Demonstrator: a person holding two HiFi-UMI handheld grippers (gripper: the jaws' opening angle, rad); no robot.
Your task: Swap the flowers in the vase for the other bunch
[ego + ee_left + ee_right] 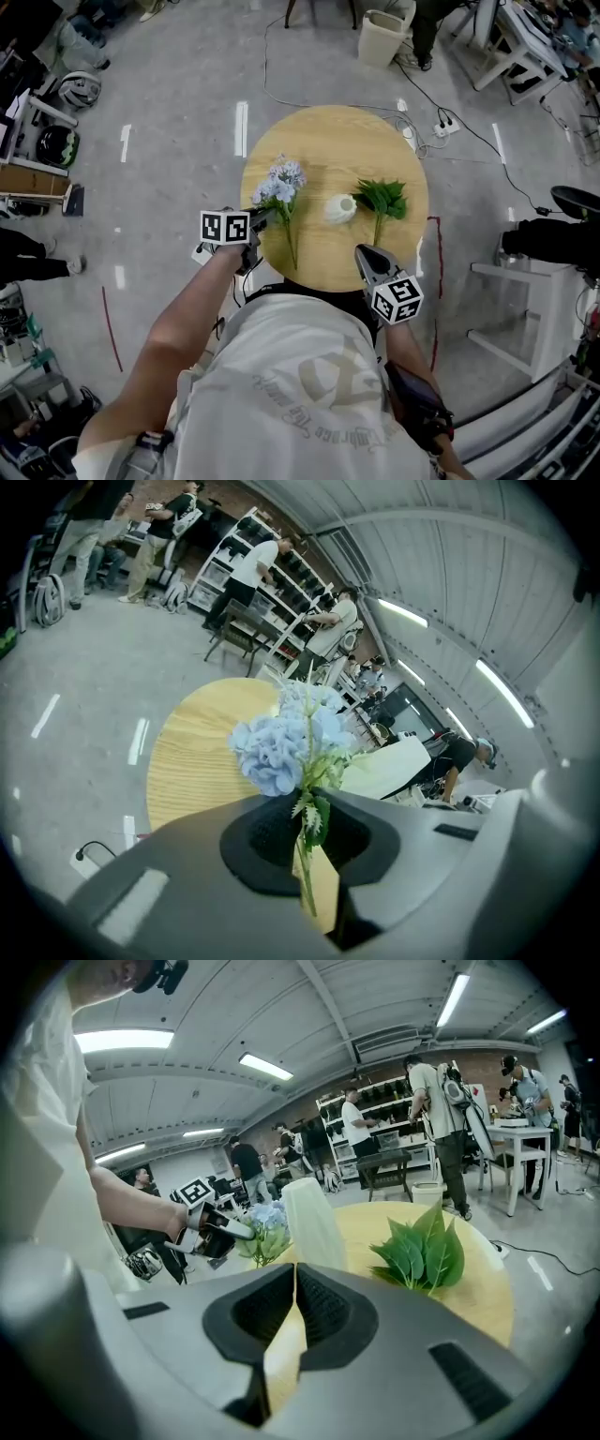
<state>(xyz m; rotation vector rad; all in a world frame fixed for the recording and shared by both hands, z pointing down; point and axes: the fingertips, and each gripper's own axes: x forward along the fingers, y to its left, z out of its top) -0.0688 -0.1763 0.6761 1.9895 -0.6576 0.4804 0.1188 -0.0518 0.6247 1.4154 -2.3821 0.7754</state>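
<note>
My left tool (266, 221) is closed narrow on the stem of the blue bunch (280, 185), gripping it low, below the leaves. The flower heads point away from the tool over the worktop (328, 141), and the stem end trails back past the jaws toward me. I cannot tell whether the bunch already rests on the wood or hangs just above it. The vase (340, 208) stands upright just to the right of this tool's tip, apart from the blue flowers, and its mouth looks empty. My right tool (366, 253) has its jaws pressed together with nothing between them and hovers over the near edge of the worktop. The green bunch (382, 199) lies flat just ahead of that tool, stem toward it and leaves beside the vase on its far side from my left tool. I judge the swap to be at its midpoint, with the vase vacant and both bunches out. Next I would lay the blue bunch down clear of the vase and open the left jaws. The right tool must then open, reach forward to the green stem, grip it and stand it up over the vase mouth without tipping the vase.
</note>
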